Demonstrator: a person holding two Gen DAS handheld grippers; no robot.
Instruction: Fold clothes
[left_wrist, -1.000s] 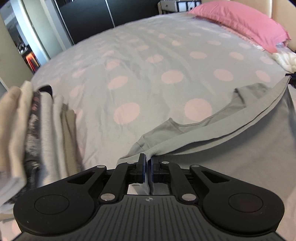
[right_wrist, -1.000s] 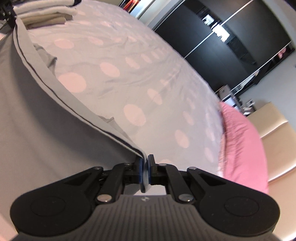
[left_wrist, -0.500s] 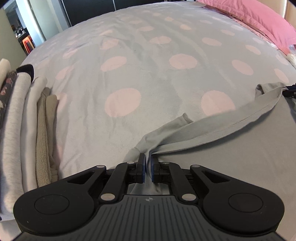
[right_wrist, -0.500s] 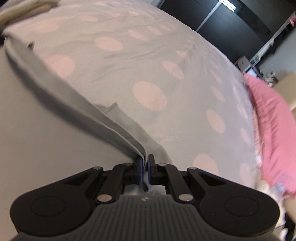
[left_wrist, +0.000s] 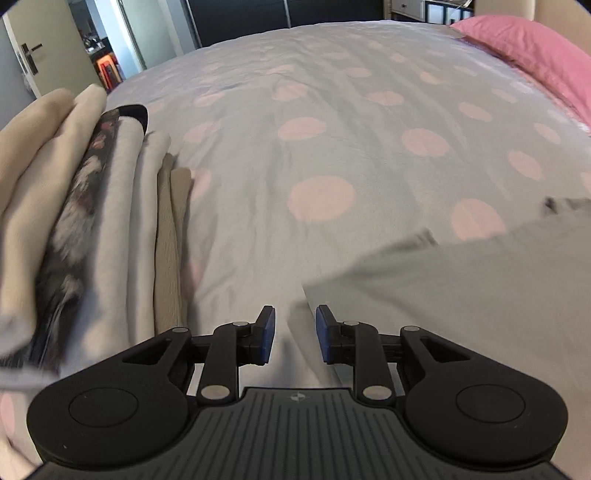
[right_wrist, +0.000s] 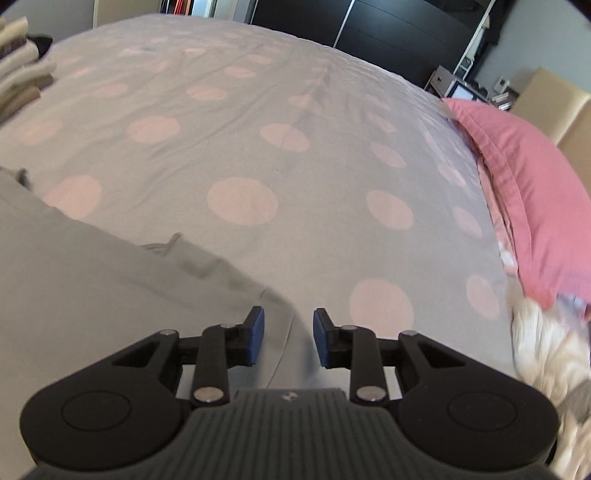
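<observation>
Left claw (left_wrist: 291, 334): jaws parted, holding nothing; its blue pads (left_wrist: 266, 334) stand either side of the near-left corner of the garment, above the cloth.
Right claw (right_wrist: 288, 338): jaws parted, holding nothing; poised over the garment's near-right corner, one pad above the cloth, the other above the bed.
Garment (left_wrist: 461, 295): plain grey, lying flat on the bed; in the left view it spreads rightward from the claw, in the right view (right_wrist: 74, 280) leftward, so its long axis runs from one claw to the other. The far edge carries a small raised fold; the outline is blurred.
Bed (left_wrist: 332, 147): grey cover with pale pink dots, extending beyond the garment on its far side.
Stack (left_wrist: 92, 221): folded clothes, cream, dark patterned, white and beige, just left of the garment's left corner, apart from it.
Pillow (right_wrist: 524, 192): pink, at the bed's edge well to the right of the garment.
Bundle (right_wrist: 546, 350): crumpled cream cloth, below the pillow, right of the garment.
</observation>
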